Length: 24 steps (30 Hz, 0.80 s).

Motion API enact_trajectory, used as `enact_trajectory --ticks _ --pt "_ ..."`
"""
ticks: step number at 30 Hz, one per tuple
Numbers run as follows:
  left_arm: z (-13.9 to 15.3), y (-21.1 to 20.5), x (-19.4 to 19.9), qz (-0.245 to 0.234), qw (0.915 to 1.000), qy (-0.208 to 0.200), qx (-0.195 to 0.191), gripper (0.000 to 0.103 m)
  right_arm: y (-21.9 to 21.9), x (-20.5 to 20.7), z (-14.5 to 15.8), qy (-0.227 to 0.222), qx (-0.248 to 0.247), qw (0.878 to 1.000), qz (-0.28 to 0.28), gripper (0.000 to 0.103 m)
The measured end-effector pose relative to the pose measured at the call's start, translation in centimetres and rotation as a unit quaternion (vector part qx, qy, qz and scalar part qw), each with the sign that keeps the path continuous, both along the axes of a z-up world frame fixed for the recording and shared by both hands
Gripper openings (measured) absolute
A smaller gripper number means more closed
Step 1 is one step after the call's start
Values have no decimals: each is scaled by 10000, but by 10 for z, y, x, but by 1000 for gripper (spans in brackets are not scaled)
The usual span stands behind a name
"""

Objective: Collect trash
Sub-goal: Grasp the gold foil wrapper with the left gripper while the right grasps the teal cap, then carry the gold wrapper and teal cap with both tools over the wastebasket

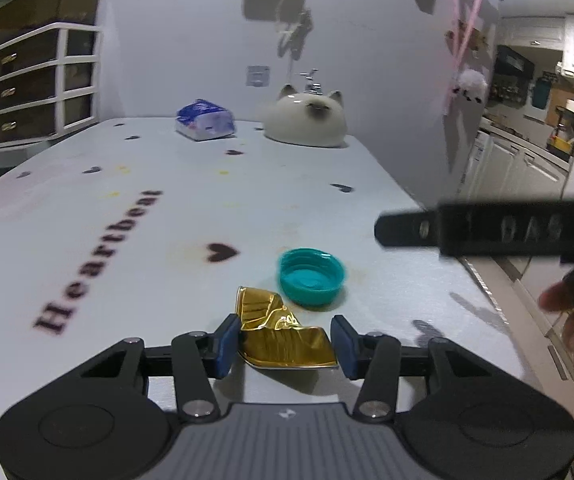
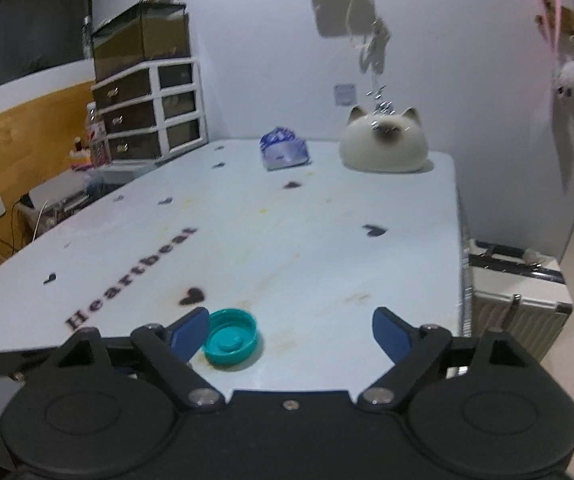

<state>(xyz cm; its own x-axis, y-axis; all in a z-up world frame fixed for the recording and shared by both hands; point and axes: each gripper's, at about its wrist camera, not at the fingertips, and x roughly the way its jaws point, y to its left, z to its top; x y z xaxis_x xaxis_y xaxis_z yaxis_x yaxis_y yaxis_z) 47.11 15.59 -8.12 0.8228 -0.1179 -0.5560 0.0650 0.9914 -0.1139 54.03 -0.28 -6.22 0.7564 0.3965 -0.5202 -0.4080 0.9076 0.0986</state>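
The gold wrapper (image 1: 283, 336) lay crumpled on the table (image 1: 167, 208), its long axis running from near-right toward far-left, between the parted fingers of the left gripper (image 1: 285, 342), whose left pad (image 1: 227, 340) touched it. Only the left wrist view showed it. The teal cap (image 2: 231, 336) sat open side up, just inside the wide-open right gripper (image 2: 291, 338). "Heartbeat" (image 2: 133, 276) was printed on the tabletop.

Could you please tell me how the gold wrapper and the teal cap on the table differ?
The gold wrapper is crumpled, shiny foil; the teal cap is rigid, round, matte plastic. The wrapper lies between the left tool's open fingers; the cap sits beyond, hollow side up. Both rest on the table.
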Motion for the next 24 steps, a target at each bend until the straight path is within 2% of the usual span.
enact_trajectory --ticks 6,10,13,14,15,16,18,24 --pt "1 29 0 350 9994 34 -55 49 27 10 -15 121 -135 9996 227 83" --pt "1 41 -1 347 9992 42 -181 49 42 20 -23 240 -157 9991 305 78" --pt "1 49 -1 434 9988 34 -236 49 52 23 -31 353 -206 9983 414 69" --pt "1 53 -2 472 9985 38 -279 49 54 23 -33 380 -248 9980 446 63" --pt "2 56 -2 513 9982 40 -305 49 56 23 -36 427 -297 9976 459 51" --pt "2 58 -2 550 9980 38 -316 49 58 21 -39 419 -360 9975 449 48" --pt "4 60 -3 568 9978 12 -340 49 60 16 -40 267 -565 9972 409 48" --pt "15 55 -7 482 9983 -99 -306 48 54 -2 -31 72 -586 9975 390 47"
